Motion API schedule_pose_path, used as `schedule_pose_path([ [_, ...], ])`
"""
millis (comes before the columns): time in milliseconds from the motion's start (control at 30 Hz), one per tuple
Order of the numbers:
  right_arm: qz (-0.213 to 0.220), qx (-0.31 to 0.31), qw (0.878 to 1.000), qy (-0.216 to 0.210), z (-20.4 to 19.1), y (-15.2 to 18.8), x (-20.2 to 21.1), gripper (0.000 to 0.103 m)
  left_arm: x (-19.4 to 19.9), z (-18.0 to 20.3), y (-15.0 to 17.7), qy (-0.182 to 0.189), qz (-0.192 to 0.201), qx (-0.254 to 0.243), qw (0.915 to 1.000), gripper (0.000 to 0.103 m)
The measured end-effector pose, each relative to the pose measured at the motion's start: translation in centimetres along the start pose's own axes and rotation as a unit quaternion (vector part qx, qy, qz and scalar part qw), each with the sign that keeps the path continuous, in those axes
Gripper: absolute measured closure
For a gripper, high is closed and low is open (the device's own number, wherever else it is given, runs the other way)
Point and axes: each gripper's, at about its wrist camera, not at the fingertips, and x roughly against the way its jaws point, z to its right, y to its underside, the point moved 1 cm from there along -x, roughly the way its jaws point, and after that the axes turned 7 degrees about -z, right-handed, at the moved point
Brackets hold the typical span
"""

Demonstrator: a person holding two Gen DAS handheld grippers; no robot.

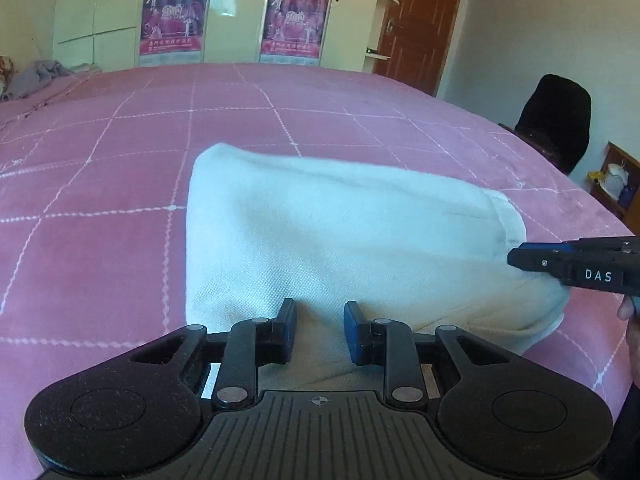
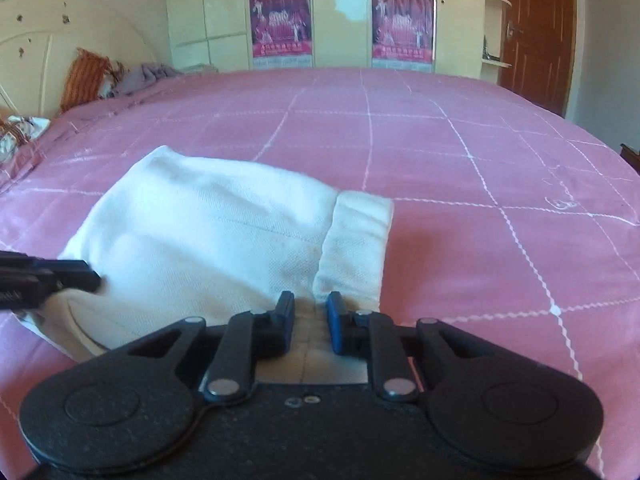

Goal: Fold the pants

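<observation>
White pants (image 1: 340,232) lie folded into a thick bundle on the pink bedspread (image 1: 100,208), with a cuffed end (image 2: 356,240) facing right in the right wrist view. My left gripper (image 1: 320,314) holds the near edge of the bundle, its blue pads pressing bunched cloth. The same gripper (image 2: 80,276) enters the right wrist view from the left, pinching the pants (image 2: 208,220). My right gripper (image 2: 310,308) is shut on the near edge beside the cuff. From the left wrist view it (image 1: 520,258) reaches in from the right, clamped on the fabric's corner.
The bedspread (image 2: 480,200) with white grid lines stretches far ahead and to both sides. Pillows (image 2: 86,76) and a grey cloth (image 2: 148,74) lie at the headboard end. A black chair (image 1: 556,120) stands by the bed's right edge. A wardrobe with posters (image 1: 172,20) and a brown door (image 1: 416,20) are behind.
</observation>
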Motion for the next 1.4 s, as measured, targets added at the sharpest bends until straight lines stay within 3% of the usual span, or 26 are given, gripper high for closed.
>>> schedule_pose_path([
  [67,0.027,-0.009,0.999,-0.018,0.4,-1.3,1.3,0.085,0.8,-0.1,-1.6,-0.005,0.03,-0.006,0.9995,0.076],
  [133,0.064,-0.01,0.998,-0.022,0.7,-3.0,2.0,0.084,0.0,-0.2,-3.7,-0.022,0.035,-0.021,0.9989,0.076],
  [200,0.074,-0.009,0.997,-0.022,0.7,-4.9,1.4,0.084,-1.5,-0.5,-5.6,-0.032,0.032,-0.017,0.9988,0.076],
  [300,0.055,-0.001,0.998,-0.006,0.8,-6.9,-1.3,0.083,-5.6,-0.9,-6.7,-0.039,-0.022,-0.015,0.9989,0.073],
  [367,-0.022,-0.006,1.0,0.011,1.2,-6.7,-5.4,0.082,-7.3,-0.4,-5.9,-0.043,-0.028,-0.028,0.9983,0.072],
  [467,0.004,-0.009,1.0,0.009,1.6,-5.1,-6.4,0.081,-7.2,0.2,-5.7,-0.052,-0.022,-0.032,0.9979,0.072],
  [667,0.01,0.004,1.0,0.022,1.0,-4.7,-5.2,0.076,-5.3,0.7,-5.1,-0.061,-0.016,-0.047,0.9969,0.071],
  [733,0.022,0.011,1.0,0.017,0.7,-4.5,-3.8,0.072,-3.5,1.5,-4.4,-0.055,-0.003,-0.062,0.9966,0.063],
  [800,0.034,0.022,0.999,0.004,0.2,-3.8,-2.2,0.073,-1.5,2.7,-2.8,-0.048,0.011,-0.078,0.9957,0.041],
  [867,0.027,0.026,0.999,-0.016,-0.2,-2.3,-0.8,0.071,0.1,3.8,-0.5,-0.049,0.011,-0.096,0.9941,0.042],
  [967,0.031,0.047,0.998,-0.004,-0.9,0.4,1.7,0.071,3.8,3.1,2.0,-0.051,0.057,-0.078,0.994,0.041],
  [1033,0.062,0.011,0.998,-0.009,0.3,1.3,4.6,0.043,5.5,0.9,2.3,-0.059,0.079,-0.044,0.9942,0.027],
  [1067,0.077,-0.024,0.997,-0.017,1.6,1.7,5.8,0.017,5.9,-0.3,2.2,-0.054,0.082,-0.029,0.9948,0.019],
  [1133,0.075,-0.109,0.988,-0.074,5.2,1.9,6.6,0.019,5.7,-3.1,1.3,-0.035,0.069,0.003,0.997,0.019],
  [1200,0.031,-0.199,0.968,-0.149,8.9,1.7,4.7,0.028,4.1,-6.2,0.2,0.014,0.036,0.058,0.9975,0.019],
  [1267,0.0,-0.267,0.94,-0.212,11.6,1.6,2.2,0.028,2.0,-9.1,-0.3,0.087,-0.007,0.124,0.9884,0.022],
  [1300,-0.018,-0.287,0.927,-0.241,12.4,1.5,0.8,0.029,1.1,-10.0,-0.4,0.107,-0.023,0.145,0.9833,0.031],
  [1400,-0.065,-0.299,0.911,-0.276,12.9,1.2,-2.7,0.03,-2.4,-11.9,0.1,0.188,-0.068,0.197,0.9599,0.037],
])
